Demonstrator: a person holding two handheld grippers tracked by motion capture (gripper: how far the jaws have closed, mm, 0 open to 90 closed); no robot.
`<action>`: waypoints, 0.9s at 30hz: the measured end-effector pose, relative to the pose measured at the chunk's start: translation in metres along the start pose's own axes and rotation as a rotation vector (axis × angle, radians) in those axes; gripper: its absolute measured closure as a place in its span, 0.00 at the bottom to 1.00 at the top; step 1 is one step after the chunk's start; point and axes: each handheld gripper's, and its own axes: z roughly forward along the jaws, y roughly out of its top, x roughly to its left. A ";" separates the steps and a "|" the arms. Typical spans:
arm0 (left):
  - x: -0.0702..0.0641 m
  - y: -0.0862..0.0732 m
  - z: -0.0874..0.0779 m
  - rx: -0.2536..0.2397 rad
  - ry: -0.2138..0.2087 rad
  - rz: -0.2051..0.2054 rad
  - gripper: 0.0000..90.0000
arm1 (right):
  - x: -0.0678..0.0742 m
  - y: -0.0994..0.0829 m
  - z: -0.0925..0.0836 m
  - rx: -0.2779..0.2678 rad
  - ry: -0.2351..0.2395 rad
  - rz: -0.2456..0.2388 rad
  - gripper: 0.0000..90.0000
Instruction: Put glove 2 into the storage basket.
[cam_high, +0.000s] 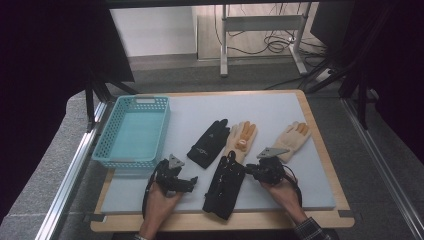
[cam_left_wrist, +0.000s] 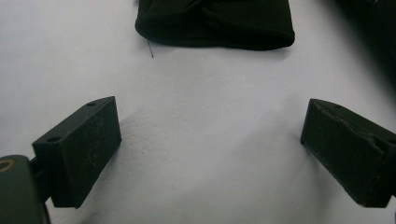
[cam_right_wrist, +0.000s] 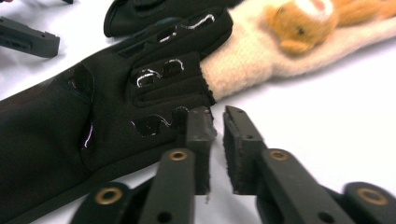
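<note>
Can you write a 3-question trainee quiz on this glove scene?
1. True or false: the turquoise basket holds a glove.
2. How many gloves lie on the grey mat? A) two B) four C) six
3. Which gripper's jaws stand wide apart?

Key:
1. False.
2. B.
3. The left gripper; the right gripper is nearly shut beside the near black glove.

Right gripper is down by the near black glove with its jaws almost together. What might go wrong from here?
1. The right gripper looks shut beside the near black glove, with no cloth between its pads, so lifting now would likely come up empty.
2. That glove's fingers overlap the cuff of the bear glove; a pull may drag it along.
3. The left gripper stands open over bare mat, steadying nothing.
</note>
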 end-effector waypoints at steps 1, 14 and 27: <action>0.000 0.000 0.000 0.000 0.000 0.000 0.06 | 0.001 0.001 0.005 0.008 0.003 -0.004 0.94; 0.000 0.000 0.000 0.000 0.000 0.000 0.06 | 0.009 0.030 0.026 -0.044 0.014 -0.040 0.93; 0.000 0.000 0.000 0.000 0.000 0.000 0.06 | 0.013 0.031 0.028 -0.048 0.061 -0.061 0.90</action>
